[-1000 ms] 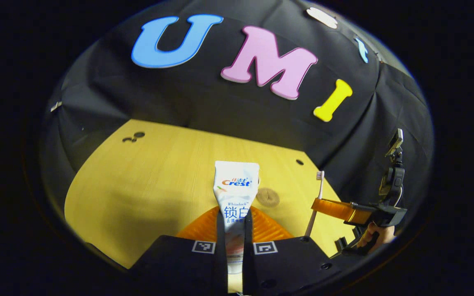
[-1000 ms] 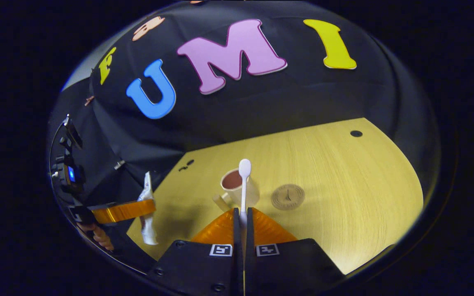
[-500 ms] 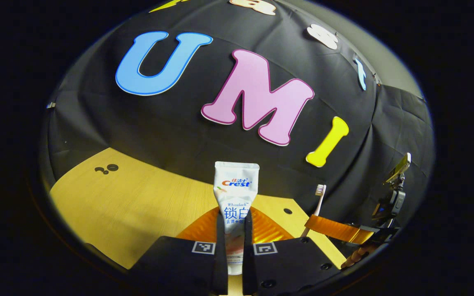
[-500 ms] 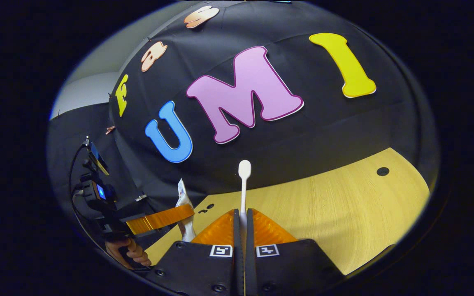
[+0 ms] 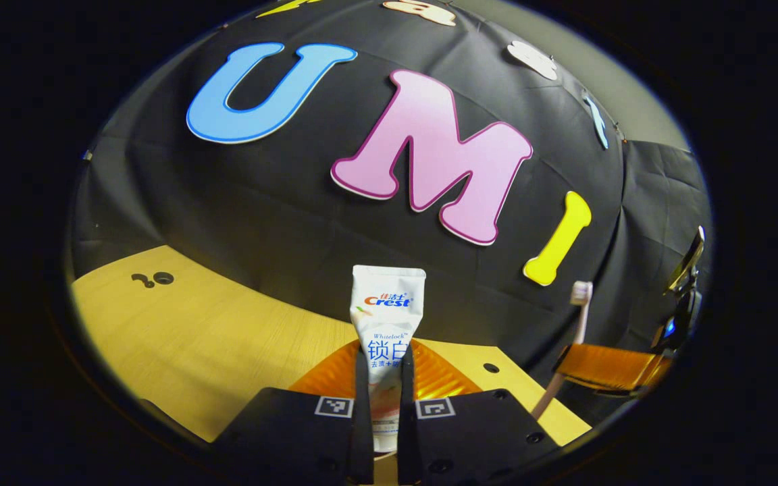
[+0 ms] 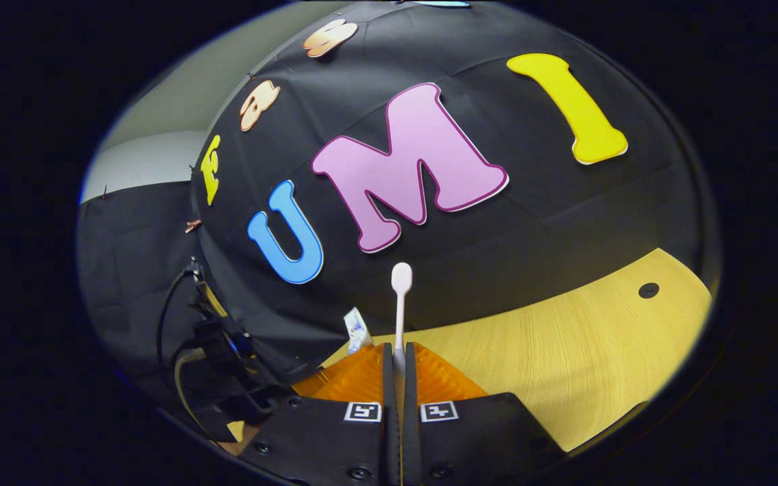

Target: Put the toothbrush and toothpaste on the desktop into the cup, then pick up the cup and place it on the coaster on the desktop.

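Left gripper view shows the left gripper (image 5: pixel 383 405) jaws clamped on the upright white plastic toothpaste tube (image 5: pixel 386 324), while the right gripper (image 6: pixel 399 388) jaws pinch the slim white toothbrush (image 6: pixel 400 304) handle, both lifted above the yellow wooden desk (image 5: pixel 227 351), presumably for carrying to the cup.

Booth wall (image 5: pixel 281 202) is formed by black cloth, creased and folded at the seams. A pale grey room wall (image 6: pixel 146 162) is seen above and beside the cloth edge. Yellow wood-grain worktop (image 5: pixel 206 344) is lit brightly from above, with small dark round holes (image 6: pixel 648 290) cut into it. A shadow is cast near its front.
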Demonstrator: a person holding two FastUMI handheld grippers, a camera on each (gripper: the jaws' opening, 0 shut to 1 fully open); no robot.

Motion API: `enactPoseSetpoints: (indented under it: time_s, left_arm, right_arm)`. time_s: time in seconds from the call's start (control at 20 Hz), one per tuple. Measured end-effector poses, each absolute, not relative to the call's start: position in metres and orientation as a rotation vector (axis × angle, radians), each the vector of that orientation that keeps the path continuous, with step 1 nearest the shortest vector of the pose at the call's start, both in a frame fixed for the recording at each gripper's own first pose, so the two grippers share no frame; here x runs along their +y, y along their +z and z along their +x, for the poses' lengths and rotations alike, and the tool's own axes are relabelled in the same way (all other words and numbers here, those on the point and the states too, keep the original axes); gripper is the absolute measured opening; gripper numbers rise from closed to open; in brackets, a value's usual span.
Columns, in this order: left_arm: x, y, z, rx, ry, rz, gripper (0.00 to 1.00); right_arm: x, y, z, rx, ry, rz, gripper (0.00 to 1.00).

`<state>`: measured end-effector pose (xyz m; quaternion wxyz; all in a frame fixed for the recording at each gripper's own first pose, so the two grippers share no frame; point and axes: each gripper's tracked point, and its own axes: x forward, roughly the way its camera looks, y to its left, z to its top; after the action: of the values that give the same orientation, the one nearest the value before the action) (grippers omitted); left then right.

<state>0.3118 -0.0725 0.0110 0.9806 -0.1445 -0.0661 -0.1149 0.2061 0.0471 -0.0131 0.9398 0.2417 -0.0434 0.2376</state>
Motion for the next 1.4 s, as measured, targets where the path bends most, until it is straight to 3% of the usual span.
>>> enactPoseSetpoints:
  time_s: [0.25, 0.65, 0.7, 0.8, 0.85, 0.9, 0.95, 1.15, 1.2, 1.25, 1.4]
  left_arm:
    - [-0.085, -0.02, 0.332, -0.064, -0.243, -0.293, 0.19]
    - [-0.074, -0.05, 0.318, -0.084, -0.23, -0.357, 0.27]
    - [-0.073, -0.054, 0.316, -0.085, -0.232, -0.36, 0.22]
    - [-0.074, -0.062, 0.311, -0.077, -0.247, -0.371, 0.3]
    - [-0.075, -0.058, 0.307, -0.095, -0.255, -0.373, 0.27]
    - [-0.075, -0.056, 0.305, -0.106, -0.262, -0.375, 0.41]
    - [-0.076, -0.057, 0.299, -0.103, -0.273, -0.374, 0.49]
    - [-0.071, -0.06, 0.283, -0.107, -0.281, -0.314, 0.63]
    - [-0.069, -0.062, 0.28, -0.1, -0.281, -0.304, 0.73]
    - [-0.068, -0.064, 0.276, -0.094, -0.284, -0.299, 0.65]
    - [-0.066, -0.071, 0.263, -0.081, -0.293, -0.289, 0.67]
  right_arm:
    - [0.038, -0.012, 0.221, -0.141, 0.477, 0.494, 0.06]
    - [0.063, -0.024, 0.25, -0.19, 0.502, 0.486, 0.06]
    - [0.068, -0.026, 0.253, -0.191, 0.511, 0.486, 0.06]
    - [0.08, -0.033, 0.262, -0.187, 0.519, 0.479, 0.06]
    - [0.085, -0.037, 0.265, -0.184, 0.517, 0.472, 0.06]
    - [0.089, -0.041, 0.269, -0.181, 0.516, 0.464, 0.06]
    - [0.093, -0.046, 0.272, -0.175, 0.515, 0.456, 0.06]
    - [0.101, -0.061, 0.281, -0.154, 0.498, 0.427, 0.06]
    - [0.103, -0.064, 0.282, -0.147, 0.497, 0.422, 0.06]
    - [0.105, -0.068, 0.283, -0.141, 0.494, 0.419, 0.06]
    - [0.107, -0.078, 0.286, -0.125, 0.482, 0.409, 0.06]
